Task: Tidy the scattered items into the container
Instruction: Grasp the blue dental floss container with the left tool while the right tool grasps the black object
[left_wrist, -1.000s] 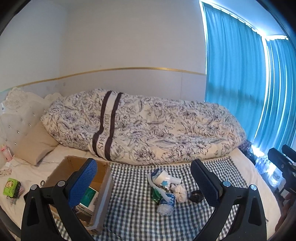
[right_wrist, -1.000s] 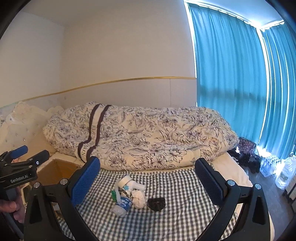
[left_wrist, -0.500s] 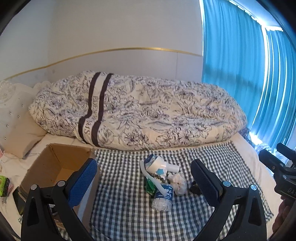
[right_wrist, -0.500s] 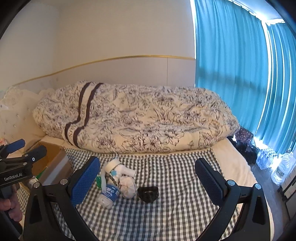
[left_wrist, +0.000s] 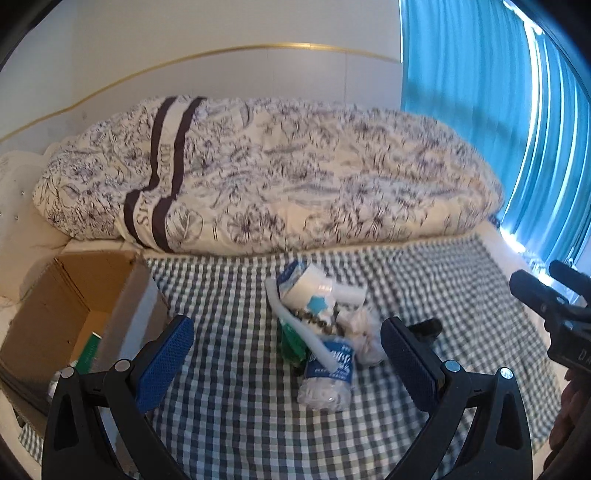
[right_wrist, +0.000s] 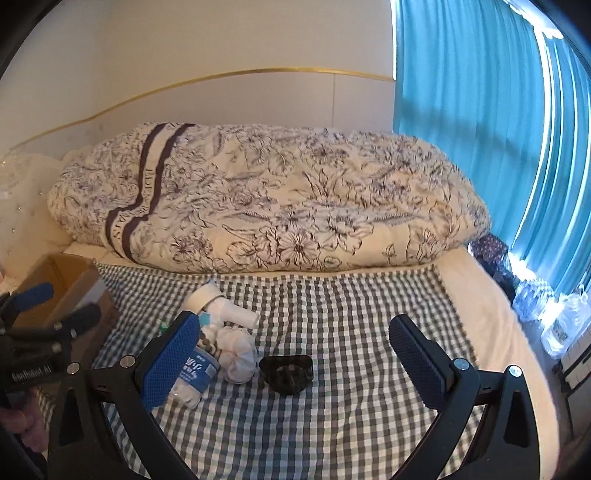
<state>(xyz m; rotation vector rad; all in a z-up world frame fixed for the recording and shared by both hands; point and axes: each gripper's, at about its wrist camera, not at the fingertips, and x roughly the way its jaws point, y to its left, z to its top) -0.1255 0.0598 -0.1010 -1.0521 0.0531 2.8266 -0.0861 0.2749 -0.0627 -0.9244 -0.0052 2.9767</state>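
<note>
A small pile lies on the checked cloth (left_wrist: 229, 406): a crushed water bottle (left_wrist: 327, 373) with a blue label, a white tube (left_wrist: 299, 325), a white roll with a blue star (left_wrist: 314, 291), a crumpled white wad (left_wrist: 364, 332) and a green packet (left_wrist: 291, 343). To the right of the wad sits a black plastic piece (right_wrist: 286, 371). The open cardboard box (left_wrist: 74, 295) stands at the left. My left gripper (left_wrist: 288, 363) hovers open over the pile. My right gripper (right_wrist: 291, 363) is open above the black piece (left_wrist: 424, 326).
A rolled floral duvet (left_wrist: 277, 177) fills the back of the bed. Blue curtains (right_wrist: 498, 129) hang at the right, with water bottles (right_wrist: 554, 317) on the floor below. The box holds a green-and-white item (left_wrist: 88, 349).
Both grippers have dropped and come closer to the pile, which now looks larger. The box has shifted toward the left edge of the left wrist view. Both stay open.
</note>
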